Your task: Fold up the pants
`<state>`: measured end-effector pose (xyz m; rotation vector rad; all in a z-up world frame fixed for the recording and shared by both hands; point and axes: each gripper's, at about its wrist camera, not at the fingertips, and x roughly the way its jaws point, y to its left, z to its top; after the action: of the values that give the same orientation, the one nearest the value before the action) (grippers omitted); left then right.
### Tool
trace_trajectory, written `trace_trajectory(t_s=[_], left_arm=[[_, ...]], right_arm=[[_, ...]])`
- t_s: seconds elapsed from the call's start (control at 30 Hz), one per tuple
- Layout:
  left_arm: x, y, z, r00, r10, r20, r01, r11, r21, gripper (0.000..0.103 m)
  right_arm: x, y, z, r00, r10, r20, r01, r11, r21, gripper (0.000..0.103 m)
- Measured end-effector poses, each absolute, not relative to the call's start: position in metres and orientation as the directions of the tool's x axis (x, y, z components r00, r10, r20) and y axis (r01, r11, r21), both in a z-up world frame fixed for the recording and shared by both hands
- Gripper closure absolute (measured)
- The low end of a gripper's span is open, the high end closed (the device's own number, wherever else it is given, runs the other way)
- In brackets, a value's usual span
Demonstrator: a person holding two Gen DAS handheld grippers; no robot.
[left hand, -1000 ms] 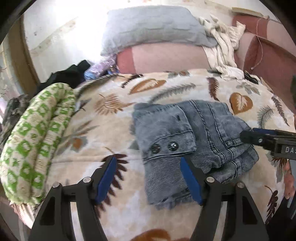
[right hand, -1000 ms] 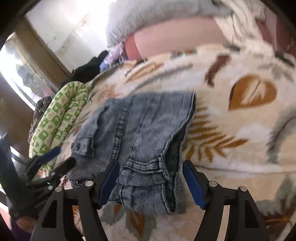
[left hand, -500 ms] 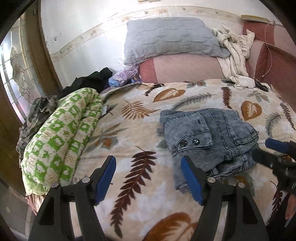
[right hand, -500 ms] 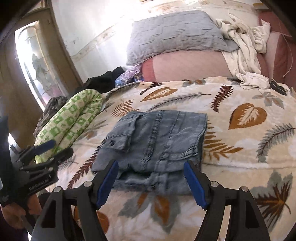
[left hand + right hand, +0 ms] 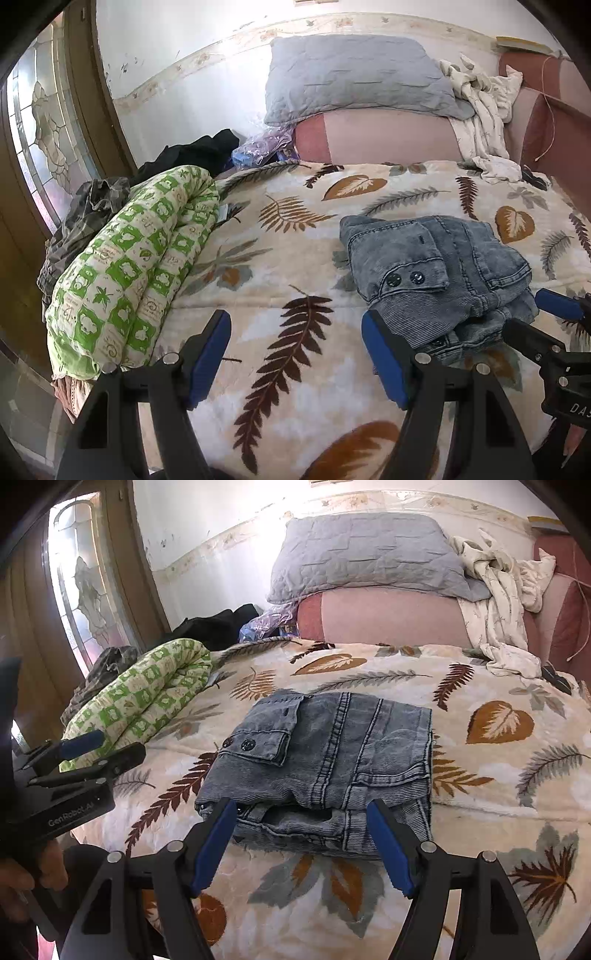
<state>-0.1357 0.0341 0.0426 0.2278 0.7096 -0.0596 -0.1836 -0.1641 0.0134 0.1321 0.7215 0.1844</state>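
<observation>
Denim pants (image 5: pixel 325 760) folded, just beyond spread right gripper (image 5: pixel 303 843), untouched

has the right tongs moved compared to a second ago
Yes. The right tongs have pulled back toward the bed's near edge: the folded jeans sat between the tips before, and now lie beyond them on the leaf-print blanket.

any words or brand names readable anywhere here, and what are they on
"GenRobot.AI" in pale letters on the black body of the left gripper, seen from the right wrist.
"DAS", cut off at the frame edge, on the black body of the right gripper.
The green patterned quilt has small print, too blurred to read.
</observation>
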Motion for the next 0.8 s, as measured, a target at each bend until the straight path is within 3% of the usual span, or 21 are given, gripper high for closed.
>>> trace_trajectory(t_s=[0.8], left_arm=[[-0.118,0.036,0.007,0.716,0.065,-0.695,0.104,0.974,0.199,0.028]], right_arm=[[-0.177,-0.16,0.009,0.757,0.147,-0.637,-0.082,0.988,0.13,0.026]])
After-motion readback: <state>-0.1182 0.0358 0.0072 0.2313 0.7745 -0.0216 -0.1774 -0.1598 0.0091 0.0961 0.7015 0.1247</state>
